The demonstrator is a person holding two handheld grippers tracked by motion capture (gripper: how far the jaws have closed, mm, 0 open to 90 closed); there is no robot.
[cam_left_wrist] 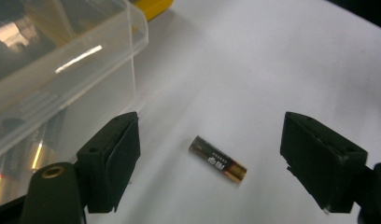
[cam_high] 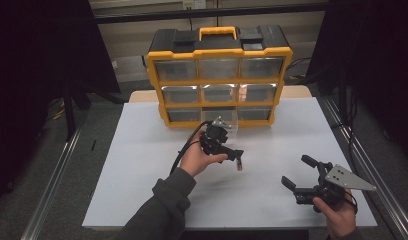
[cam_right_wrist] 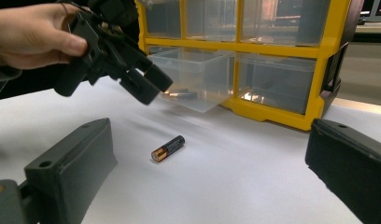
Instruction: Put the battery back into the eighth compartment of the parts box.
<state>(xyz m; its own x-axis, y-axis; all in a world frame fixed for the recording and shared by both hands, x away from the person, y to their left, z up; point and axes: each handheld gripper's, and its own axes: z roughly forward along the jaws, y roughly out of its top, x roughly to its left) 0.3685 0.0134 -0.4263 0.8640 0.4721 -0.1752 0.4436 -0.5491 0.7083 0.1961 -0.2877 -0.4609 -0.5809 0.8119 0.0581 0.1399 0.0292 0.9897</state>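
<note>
Battery (cam_left_wrist: 218, 160) lies loose on the white table (cam_high: 142, 150), near its middle, before the pulled-out drawer (cam_right_wrist: 193, 79). We hover our left gripper (cam_left_wrist: 209, 154) wide above it to straddle it; our right gripper (cam_high: 298, 175) waits wide, empty.

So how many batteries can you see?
2, maybe more: one battery lies on the white table; another sits inside the pulled-out clear drawer, where more may hide.

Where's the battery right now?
The battery lies flat on the white table, just in front of the pulled-out clear drawer of the yellow organizer, with the left hand-held gripper above it, jaws open to either side.
</note>
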